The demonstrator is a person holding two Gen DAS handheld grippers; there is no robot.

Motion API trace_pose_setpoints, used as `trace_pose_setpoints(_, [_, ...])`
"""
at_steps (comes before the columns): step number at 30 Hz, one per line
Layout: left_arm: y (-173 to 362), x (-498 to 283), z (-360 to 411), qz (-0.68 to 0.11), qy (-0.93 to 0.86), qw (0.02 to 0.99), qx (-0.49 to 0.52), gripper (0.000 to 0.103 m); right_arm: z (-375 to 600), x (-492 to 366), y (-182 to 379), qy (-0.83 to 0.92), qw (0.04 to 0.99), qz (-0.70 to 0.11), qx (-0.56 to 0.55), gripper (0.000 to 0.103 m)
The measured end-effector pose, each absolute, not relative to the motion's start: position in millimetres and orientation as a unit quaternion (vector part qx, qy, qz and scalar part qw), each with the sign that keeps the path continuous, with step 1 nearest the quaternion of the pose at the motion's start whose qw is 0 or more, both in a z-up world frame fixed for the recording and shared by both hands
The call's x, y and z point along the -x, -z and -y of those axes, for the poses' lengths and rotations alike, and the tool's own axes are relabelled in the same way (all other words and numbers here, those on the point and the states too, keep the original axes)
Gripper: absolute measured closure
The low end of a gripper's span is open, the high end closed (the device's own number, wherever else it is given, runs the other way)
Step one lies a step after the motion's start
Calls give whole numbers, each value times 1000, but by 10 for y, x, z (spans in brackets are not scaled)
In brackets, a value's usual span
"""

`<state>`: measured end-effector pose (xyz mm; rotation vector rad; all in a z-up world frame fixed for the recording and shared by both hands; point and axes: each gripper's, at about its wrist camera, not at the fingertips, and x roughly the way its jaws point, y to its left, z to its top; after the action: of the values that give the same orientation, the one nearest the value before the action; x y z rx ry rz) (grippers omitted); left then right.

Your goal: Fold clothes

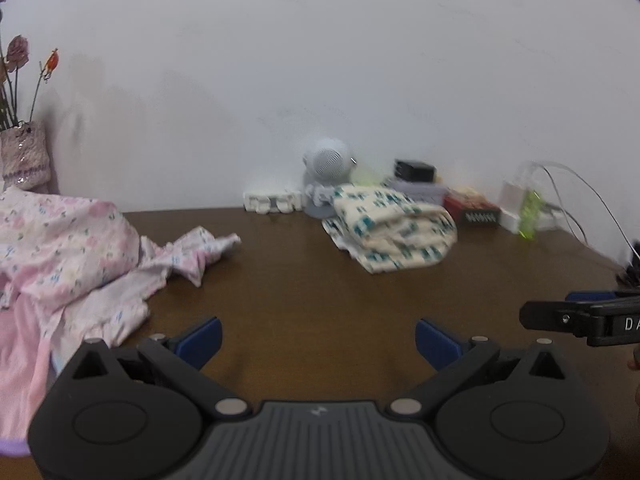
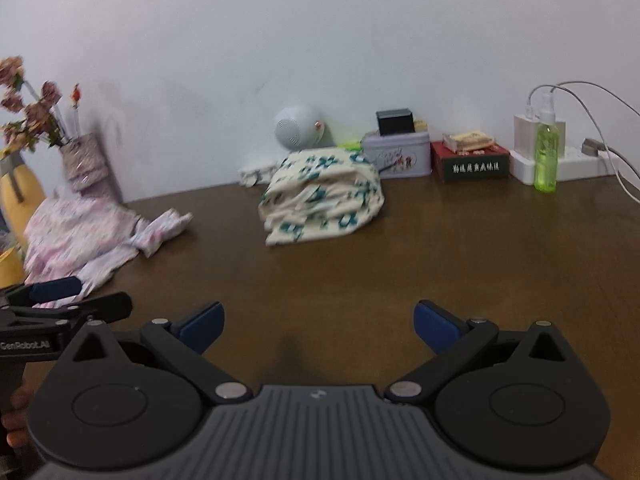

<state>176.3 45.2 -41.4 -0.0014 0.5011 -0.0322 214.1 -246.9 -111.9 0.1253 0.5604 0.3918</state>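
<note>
A folded cream garment with teal flowers (image 1: 394, 228) (image 2: 324, 200) lies at the back middle of the brown table (image 1: 300, 280) (image 2: 440, 248). A crumpled pink floral garment (image 1: 72, 256) (image 2: 92, 232) lies at the left. My left gripper (image 1: 318, 340) is open and empty above the table, right of the pink garment. My right gripper (image 2: 318, 326) is open and empty above bare table, in front of the folded garment. Each gripper shows at the edge of the other's view: the right one (image 1: 576, 316), the left one (image 2: 60, 300).
A vase of dried flowers (image 2: 82, 160) stands at the back left. Along the wall are a round white speaker (image 2: 298, 127), a lilac tin (image 2: 398, 156), a red box (image 2: 470, 160), a green spray bottle (image 2: 546, 152) and a power strip with cables (image 2: 576, 160).
</note>
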Motion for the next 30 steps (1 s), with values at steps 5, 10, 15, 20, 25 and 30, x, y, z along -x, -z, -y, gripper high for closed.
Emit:
trace_pose_setpoints(5, [446,-1373,-399,-270,27,962,18,0,2473,-1656,1114,-195,941,-274,-48,0])
trace_pose_setpoints(10, [472,-1085,-350,-283,28,958,28,0,2493,-1285,1112,-192,940,-278,-53,0])
trace_pose_setpoints(15, [457,-893,-314,-277,16,960,31,0,2489,-1047,1084,-186,943,-272,-56,0])
trace_pose_setpoints(20, [453,-845,-286,-280,7,959,37,0,2473,-971,1066,-186,945,-265,-52,0])
trace_pose_setpoints(25, [456,-831,-271,-276,0,960,35,0,2473,-973,1061,-185,945,-265,-49,0])
trace_pose_setpoints(30, [463,-854,-288,-284,-3,958,42,0,2476,-983,1064,-184,944,-268,-48,0])
